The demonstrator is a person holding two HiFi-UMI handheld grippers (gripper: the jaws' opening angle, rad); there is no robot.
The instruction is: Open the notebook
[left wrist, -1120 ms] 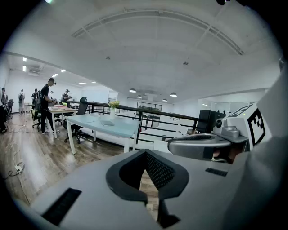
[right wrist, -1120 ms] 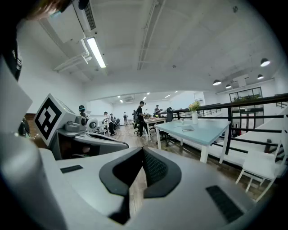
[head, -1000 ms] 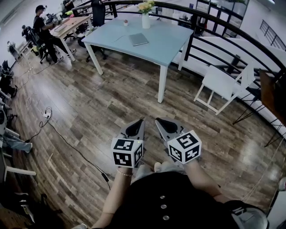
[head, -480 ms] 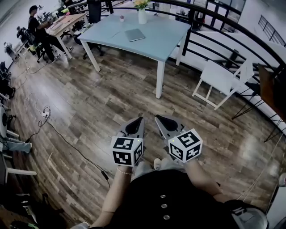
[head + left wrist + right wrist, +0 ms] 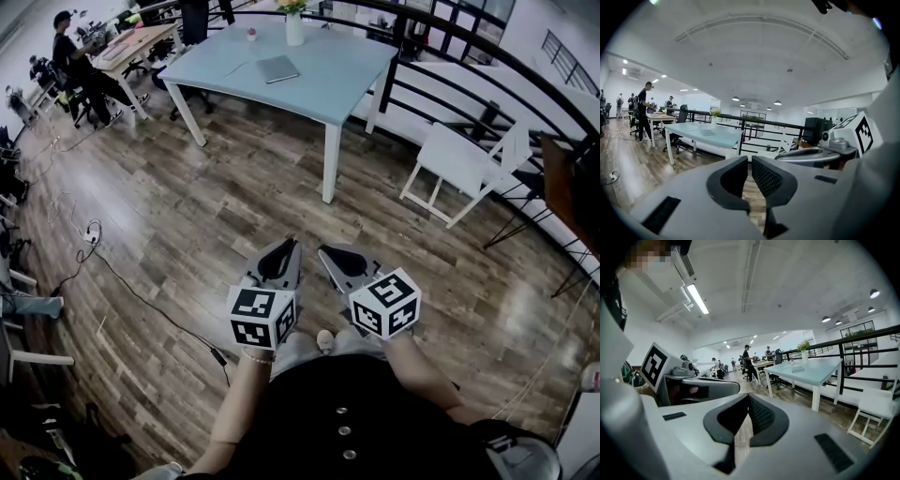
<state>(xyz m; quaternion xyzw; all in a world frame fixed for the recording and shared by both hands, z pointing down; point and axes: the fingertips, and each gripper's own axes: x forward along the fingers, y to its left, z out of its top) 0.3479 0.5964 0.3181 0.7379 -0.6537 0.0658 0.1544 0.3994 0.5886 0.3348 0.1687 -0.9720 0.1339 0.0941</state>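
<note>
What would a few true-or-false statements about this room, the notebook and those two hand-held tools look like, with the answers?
1. The notebook lies closed on the light blue table. True.
2. The left gripper holds the notebook. False: it is shut on nothing, over the wooden floor, far short of the table.
3. A vase with flowers stands on the table beyond the notebook. True.
4. The right gripper has its jaws wide apart. False: they are together, with nothing between them.
5. The white chair stands left of the table in the head view. False: it stands to the table's right.
</note>
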